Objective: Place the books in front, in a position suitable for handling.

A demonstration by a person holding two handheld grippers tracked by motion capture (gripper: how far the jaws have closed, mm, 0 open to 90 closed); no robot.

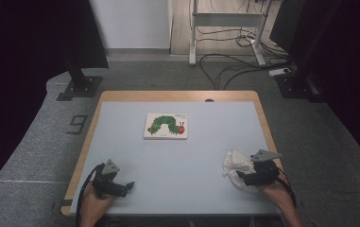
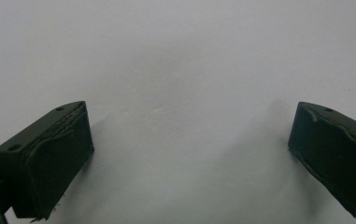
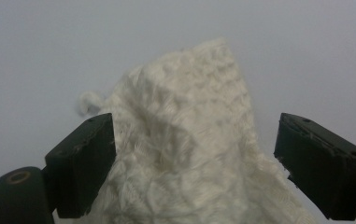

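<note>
Right gripper (image 3: 194, 158) is sitting at the near right corner of the pale blue-grey table (image 1: 177, 156), jaws standing wide. The crumpled white knitted cloth (image 3: 189, 149) is lying between them, heaped up and running forward past the tips to a peak. Left jaw looks just at the cloth's edge, right jaw is clear of it with table showing in the gap. Pads aren't pressing, so I'm not holding it.

In the high view the same cloth (image 1: 236, 164) is bunching just ahead and inboard of my right gripper (image 1: 249, 178), partly tucked under the nose. Long axis, as far as a crumple has one, is running along my jaw line, away from me.

Left gripper (image 1: 126, 186) is resting at the near left corner, well apart from the cloth. Its jaws are also spread wide, nothing between them, just bare table in the left gripper view (image 2: 189, 140).

So the right hand (image 1: 274, 191) is the near one by a long way; any work on the cloth falls to it. Forearm is coming in low from the near edge, gripper pointing forward and slightly inward, roughly level with the top.

The rectangular white picture book with a green caterpillar on its cover (image 1: 166, 126) is lying flat, far ahead of both grippers, mid-table, untouched.
</note>
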